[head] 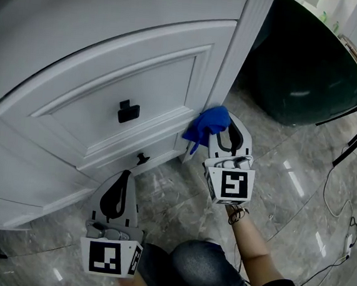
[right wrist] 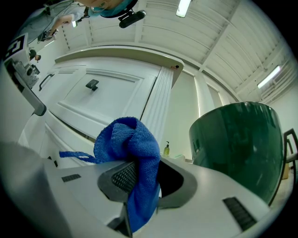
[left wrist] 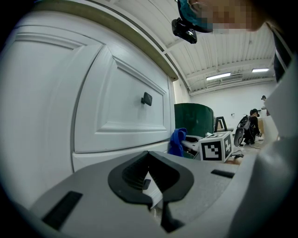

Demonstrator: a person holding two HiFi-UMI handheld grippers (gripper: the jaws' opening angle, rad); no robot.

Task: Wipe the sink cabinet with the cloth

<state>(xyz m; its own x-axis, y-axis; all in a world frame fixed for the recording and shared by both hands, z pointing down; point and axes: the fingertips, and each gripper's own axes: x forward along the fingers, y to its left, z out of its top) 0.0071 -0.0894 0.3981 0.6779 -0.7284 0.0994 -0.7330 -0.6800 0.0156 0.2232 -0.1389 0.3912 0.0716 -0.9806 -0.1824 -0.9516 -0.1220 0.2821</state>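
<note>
Grey left gripper (head: pixel 124 173), right gripper (head: pixel 228 121), black-white marker cubes (head: pixel 230 183).

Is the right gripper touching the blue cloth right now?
Touching. The right gripper view shows the right gripper with its jaws shut on the cloth, which bunches up above them and hangs down below.

Your cloth (head: pixel 206 124) is bright blue against the plain white cabinet (head: pixel 81 48), whose knob (head: pixel 129 111) is black. Your left gripper (head: pixel 123 178) and right gripper (head: pixel 227 135) are pale grey with black pads (head: pixel 117 197) and black-and-white square markers (head: pixel 236 184). The floor (head: pixel 179 199) is grey veined marble, the tub (head: pixel 305 63) dark green.
</note>
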